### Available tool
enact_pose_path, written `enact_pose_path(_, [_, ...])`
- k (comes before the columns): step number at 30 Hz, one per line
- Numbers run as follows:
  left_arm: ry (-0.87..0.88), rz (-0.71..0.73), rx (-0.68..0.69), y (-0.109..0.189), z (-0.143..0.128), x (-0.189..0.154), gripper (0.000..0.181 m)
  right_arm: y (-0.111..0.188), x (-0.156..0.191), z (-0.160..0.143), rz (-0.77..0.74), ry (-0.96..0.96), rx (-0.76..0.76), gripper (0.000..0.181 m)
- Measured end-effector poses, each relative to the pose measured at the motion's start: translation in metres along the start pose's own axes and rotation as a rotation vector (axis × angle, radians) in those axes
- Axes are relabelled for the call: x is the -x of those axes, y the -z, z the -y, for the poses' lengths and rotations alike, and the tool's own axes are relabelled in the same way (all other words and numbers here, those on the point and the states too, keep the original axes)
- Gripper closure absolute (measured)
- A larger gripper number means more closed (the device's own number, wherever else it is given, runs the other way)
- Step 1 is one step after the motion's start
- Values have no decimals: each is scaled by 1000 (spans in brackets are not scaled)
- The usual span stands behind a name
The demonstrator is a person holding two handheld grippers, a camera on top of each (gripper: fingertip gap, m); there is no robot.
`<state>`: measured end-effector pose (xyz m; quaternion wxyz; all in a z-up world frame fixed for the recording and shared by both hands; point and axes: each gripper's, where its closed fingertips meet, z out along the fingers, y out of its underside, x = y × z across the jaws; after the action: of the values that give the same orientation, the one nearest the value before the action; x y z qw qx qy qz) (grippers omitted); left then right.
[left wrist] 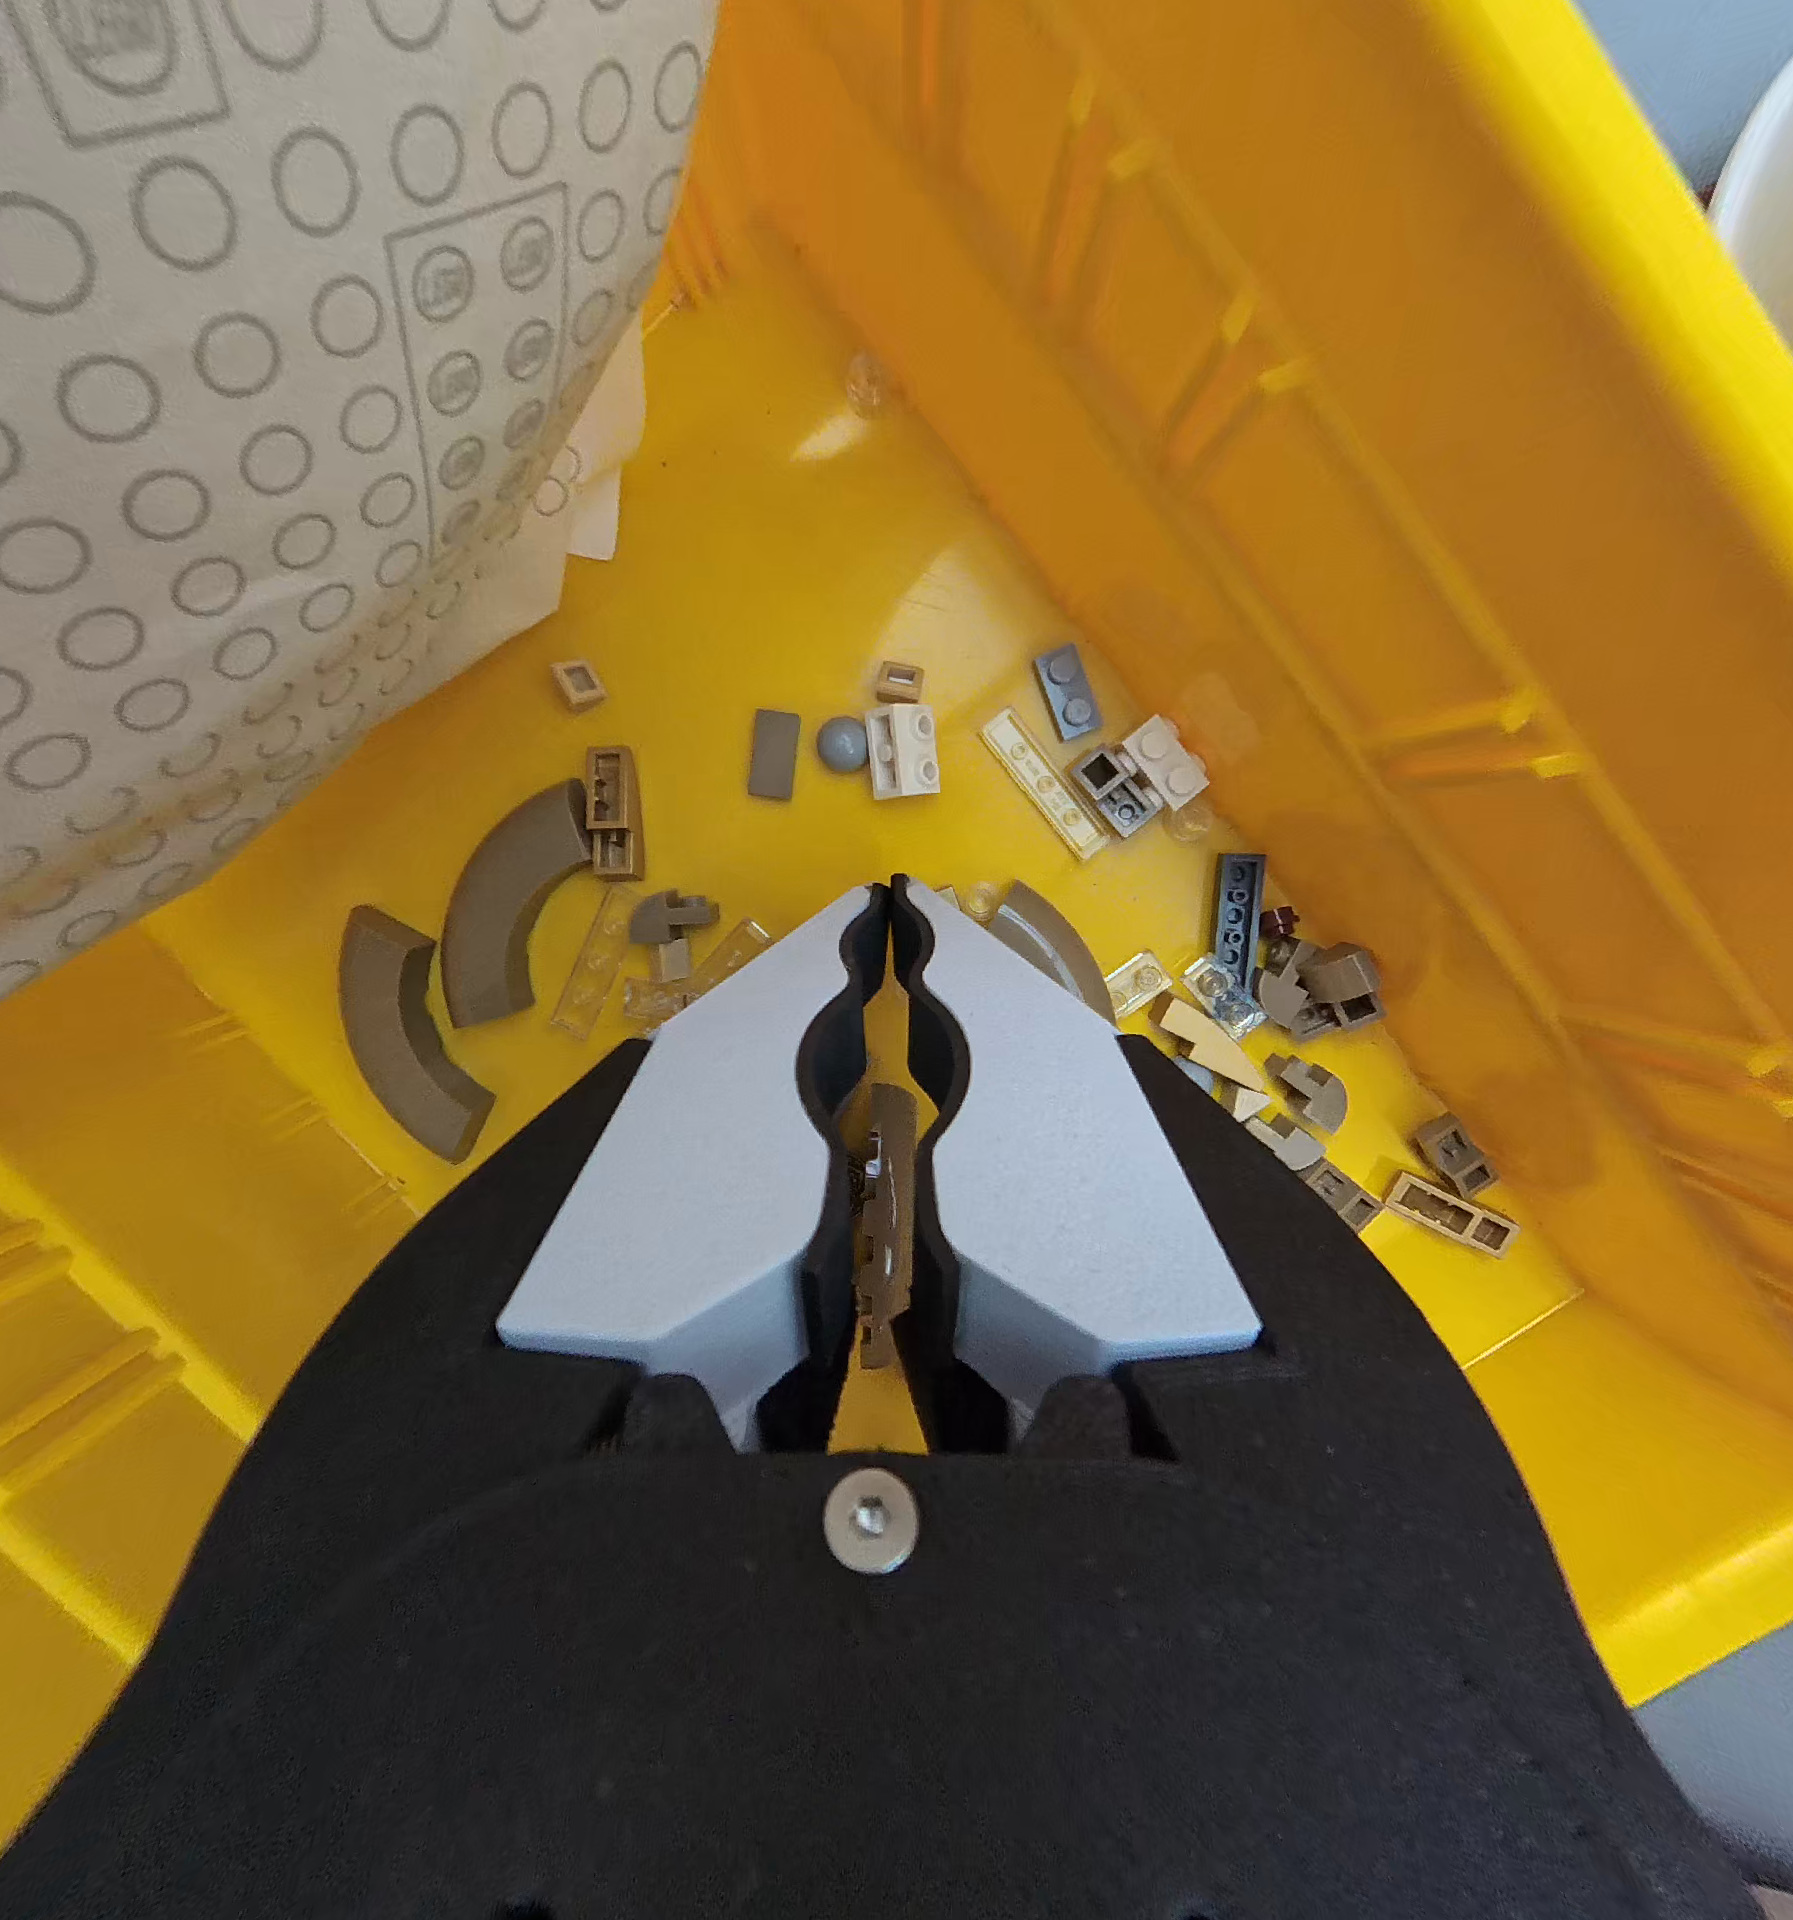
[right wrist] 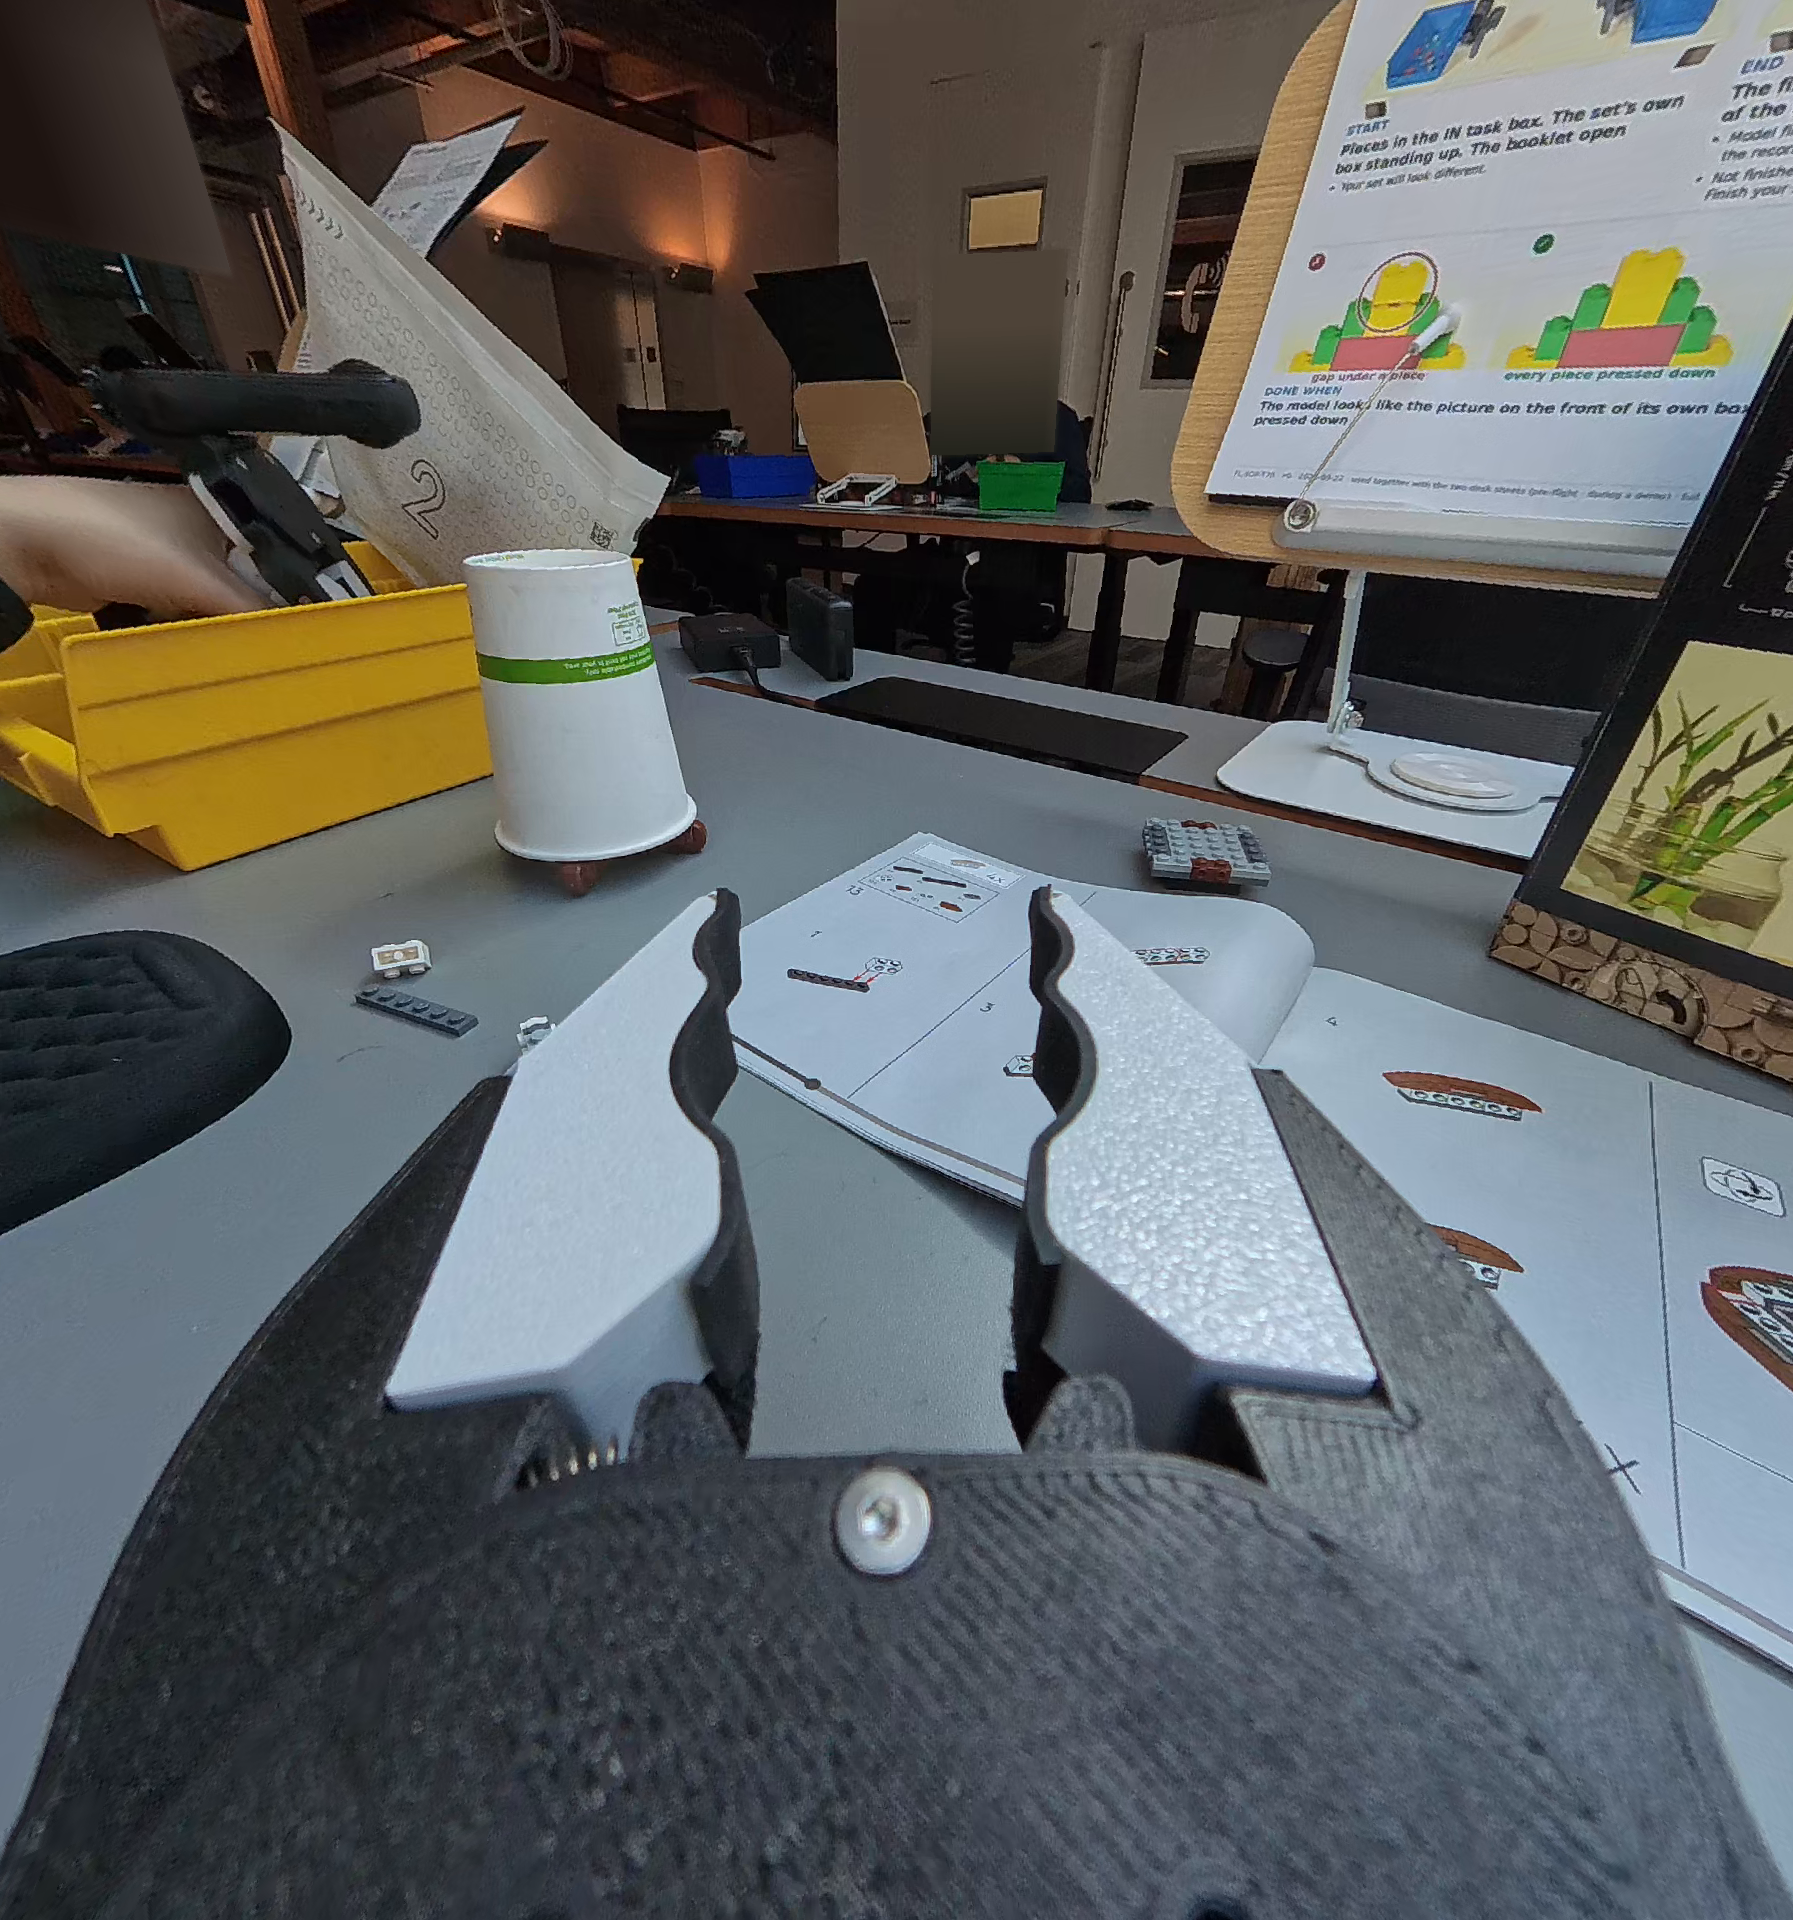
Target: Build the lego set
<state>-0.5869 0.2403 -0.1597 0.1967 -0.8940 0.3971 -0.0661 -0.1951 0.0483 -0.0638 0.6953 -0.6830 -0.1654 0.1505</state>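
My left gripper (left wrist: 892, 896) is inside the yellow bin (left wrist: 1287, 364), its tips touching. It is shut on a dark tan curved piece (left wrist: 887, 1226) that sits edge-on between the pads, behind the tips. Loose pieces lie on the bin floor: two tan arches (left wrist: 502, 914), a white bracket (left wrist: 904, 750), a grey plate (left wrist: 1068, 691) and several small tan and clear parts. My right gripper (right wrist: 881, 904) is open and empty, just above the table over the open instruction booklet (right wrist: 923, 997). A small grey plate assembly (right wrist: 1206, 852) sits beyond the booklet.
A printed paper bag (left wrist: 196, 416) leans in the bin. On the grey table stand an upside-down paper cup (right wrist: 580, 707), a dark long plate (right wrist: 416, 1008), a white piece (right wrist: 400, 956), a black pad (right wrist: 71, 1039) and the set's box (right wrist: 1702, 748). A person's hand holds the left gripper (right wrist: 279, 520) in the bin (right wrist: 248, 707). Tip to tip, the grippers are about 45 centimetres apart. The grey plate (left wrist: 1068, 691) lies some 5 centimetres from my left tips, 40 centimetres from my right tips.
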Motion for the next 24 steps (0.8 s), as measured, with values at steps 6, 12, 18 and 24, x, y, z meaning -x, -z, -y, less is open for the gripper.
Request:
enact_pose_path(6, [-66,26,-134,5,22,0,155,0,0,0,1,-1,1,127])
enact_pose_path(12, [-53,9,-98,-6,22,-5,164,0,0,0,1,-2,0,127])
enact_pose_path(18, [-77,58,-78,-9,20,2,171,0,0,0,1,-2,0,126])
enact_pose_path(24, [-56,105,-105,31,20,7,171,0,0,0,1,-2,3,127])
